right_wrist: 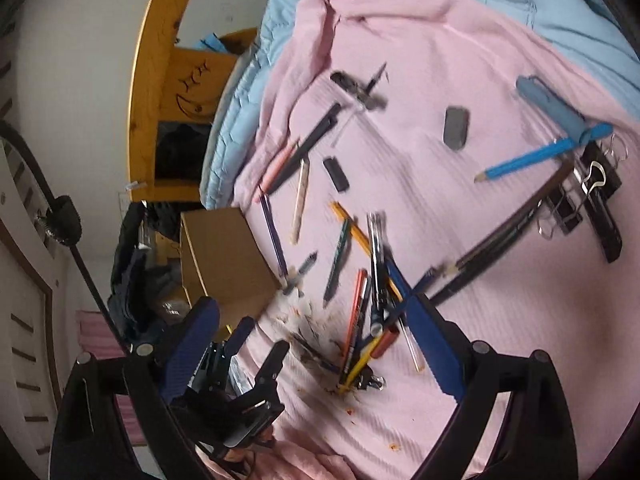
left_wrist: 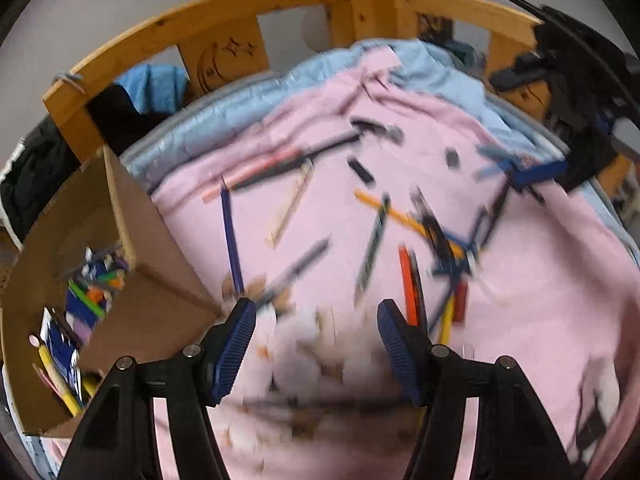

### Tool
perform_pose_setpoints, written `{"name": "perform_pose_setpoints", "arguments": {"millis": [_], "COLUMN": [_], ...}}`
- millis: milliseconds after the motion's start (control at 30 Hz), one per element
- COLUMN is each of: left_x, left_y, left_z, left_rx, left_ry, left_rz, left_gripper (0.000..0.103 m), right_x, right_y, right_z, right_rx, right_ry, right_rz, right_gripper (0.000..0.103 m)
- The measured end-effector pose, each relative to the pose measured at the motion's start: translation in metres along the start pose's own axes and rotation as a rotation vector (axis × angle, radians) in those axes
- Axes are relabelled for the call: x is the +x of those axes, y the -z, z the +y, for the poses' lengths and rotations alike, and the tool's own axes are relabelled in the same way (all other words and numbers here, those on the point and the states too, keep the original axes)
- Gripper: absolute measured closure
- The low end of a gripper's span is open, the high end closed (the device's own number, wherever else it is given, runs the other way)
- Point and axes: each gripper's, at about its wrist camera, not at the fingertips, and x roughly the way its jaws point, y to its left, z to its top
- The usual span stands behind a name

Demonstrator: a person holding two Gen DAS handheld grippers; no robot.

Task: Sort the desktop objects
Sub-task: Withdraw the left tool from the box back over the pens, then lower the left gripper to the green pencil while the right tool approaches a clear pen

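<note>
Both the left gripper (left_wrist: 316,312) and right gripper (right_wrist: 316,316) tilt downward, jaws apart, empty.

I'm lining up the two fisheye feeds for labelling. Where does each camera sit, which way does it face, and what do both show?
Left wrist: on the left claw, facing down its open fingers at pencils on the pink sheet; the right claw shows far right.
Right wrist: on the right claw, facing down over the pencil pile; the left claw shows lower left.
Shared: sheet, cardboard box, wooden bed frame.
</note>
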Motion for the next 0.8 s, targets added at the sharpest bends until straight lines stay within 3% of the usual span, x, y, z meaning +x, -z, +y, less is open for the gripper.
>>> {"name": "perform_pose_setpoints", "arguments": {"millis": [133,333,500,700,800], "left_x": [0.020,0.063,0.077,0.090,0.097], "left_y": [-0.022,-0.034,-0.034,-0.029,-0.026], "left_z": [-0.014,-0.027,-0.021,-0.021,-0.023], "left_rx": [-0.035,0.003,-0.011,-0.004,0.001], "left_ry": [0.034,0.088,0.229,0.348,0.347], "left_rz": [-0.060,-0.021,-0.011,0.022,0.044], "left_gripper": [0.038,0.039,0.039,0.040,0.040], "right_x": [-0.004,-0.002,0.005,0.017,0.026], "right_y": [-0.001,-0.007,-0.011,-0.018,-0.021], "right_z": [-0.008,-0.022,-0.021,-0.013,-0.018], "right_rx": [0.015,0.065,0.053,-0.017,-0.009], "right_ry": [0.004,-0.011,0.007,0.059,-0.007], "right_rz": [-0.005,0.006,0.020,0.026,0.044], "right_gripper": [0.007,0.007,0.007,0.007,0.007]}}
